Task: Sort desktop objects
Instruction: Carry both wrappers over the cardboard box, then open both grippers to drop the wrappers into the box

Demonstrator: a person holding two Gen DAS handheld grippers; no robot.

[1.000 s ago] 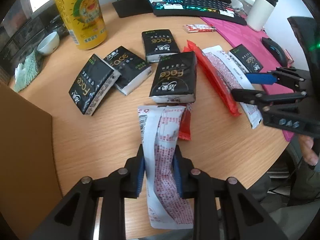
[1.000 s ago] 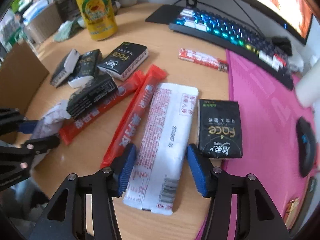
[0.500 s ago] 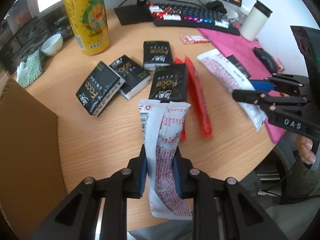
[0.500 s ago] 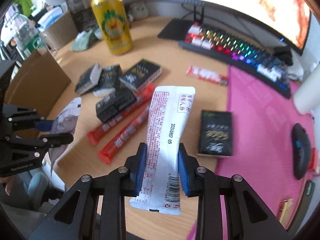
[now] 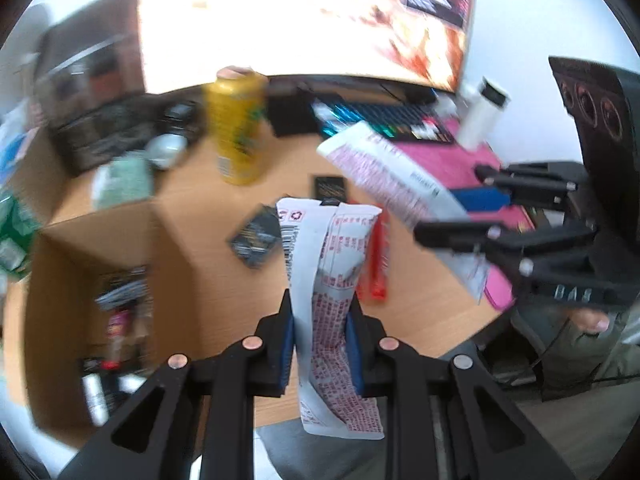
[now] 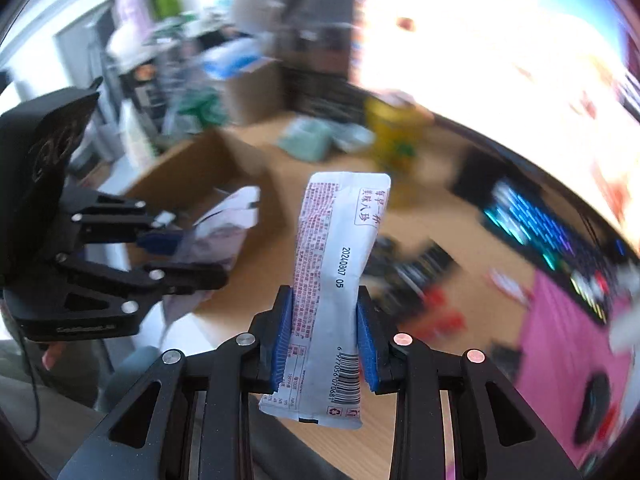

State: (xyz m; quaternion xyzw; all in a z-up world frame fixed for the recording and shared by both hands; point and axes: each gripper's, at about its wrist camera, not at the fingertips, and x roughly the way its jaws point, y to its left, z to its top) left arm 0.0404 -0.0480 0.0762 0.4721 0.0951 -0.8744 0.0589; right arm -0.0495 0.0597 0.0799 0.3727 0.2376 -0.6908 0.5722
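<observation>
My left gripper (image 5: 320, 344) is shut on a white snack packet with red print (image 5: 328, 280) and holds it well above the desk. My right gripper (image 6: 325, 328) is shut on a second white packet (image 6: 336, 264), also lifted; this gripper shows at the right of the left wrist view (image 5: 472, 216) with its packet (image 5: 396, 184). The left gripper shows at the left of the right wrist view (image 6: 188, 256) with its crumpled packet (image 6: 224, 224). Red sticks (image 5: 376, 264) and black tissue packs (image 5: 256, 236) lie on the desk. Both views are motion-blurred.
An open cardboard box (image 5: 100, 280) with several items inside stands at the desk's left, also in the right wrist view (image 6: 208, 176). A yellow can (image 5: 236, 128), keyboard (image 5: 384, 120), pink mat (image 5: 440, 160), white cup (image 5: 484, 116) and monitor (image 5: 304, 20) are farther back.
Both grippers have risen and swung left toward the cardboard box, each carrying its white packet. The right gripper closed on its packet and lifted it off the desk.
</observation>
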